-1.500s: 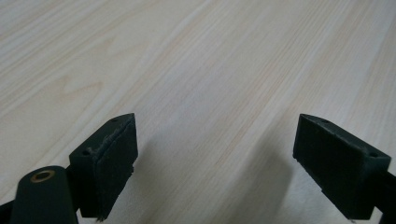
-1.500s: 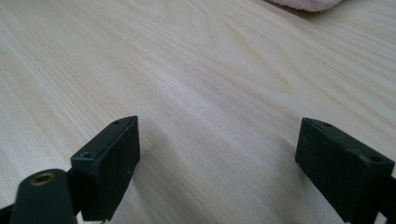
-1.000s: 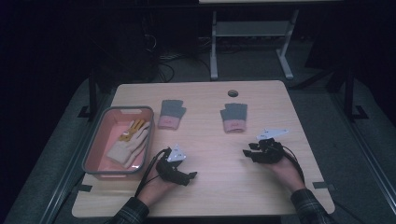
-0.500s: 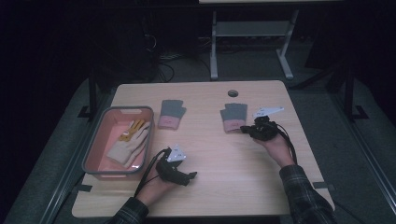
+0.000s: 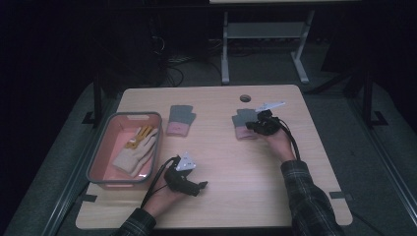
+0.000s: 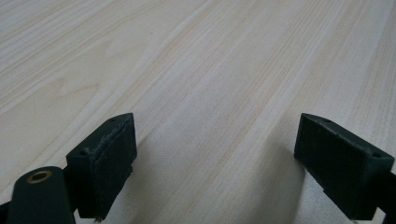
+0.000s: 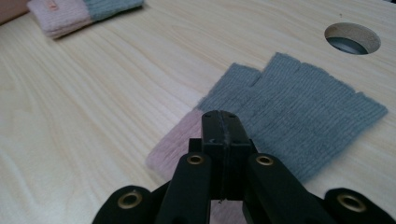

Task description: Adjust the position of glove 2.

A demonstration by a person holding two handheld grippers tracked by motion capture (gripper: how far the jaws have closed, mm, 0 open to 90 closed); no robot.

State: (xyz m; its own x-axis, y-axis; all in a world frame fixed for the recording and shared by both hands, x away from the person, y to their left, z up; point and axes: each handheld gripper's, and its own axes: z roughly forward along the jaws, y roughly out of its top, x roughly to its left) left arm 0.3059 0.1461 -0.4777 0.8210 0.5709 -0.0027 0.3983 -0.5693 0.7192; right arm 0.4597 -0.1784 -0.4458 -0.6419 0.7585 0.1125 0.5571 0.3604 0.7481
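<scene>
Sorting gloves into the bin (image 5: 101,147) looks to be the job, and it is partway through. One pale glove (image 5: 135,155) with yellow fingers already lies in the pink bin at the left of the bench (image 5: 231,196). Two grey-and-pink gloves are yet to go: the left glove (image 5: 179,119) lies flat near the bin, untouched, and the right glove (image 5: 244,123) lies flat toward the far right, near the cable hole (image 5: 245,98).

The right tool (image 5: 254,126) is over that right glove, by its pink cuff, jaws pressed together. I'd say it has not taken hold: the glove is unlifted and unwrinkled. The left tool (image 5: 199,186) rests near the front edge, jaws spread over bare wood, holding nothing.

The right tool's own view gives what the high view blurs: the shut jaw tips sit just above the seam between cuff and grey knit (image 7: 299,116), with no cloth between them. The high view alone places the bin and the third glove.
</scene>
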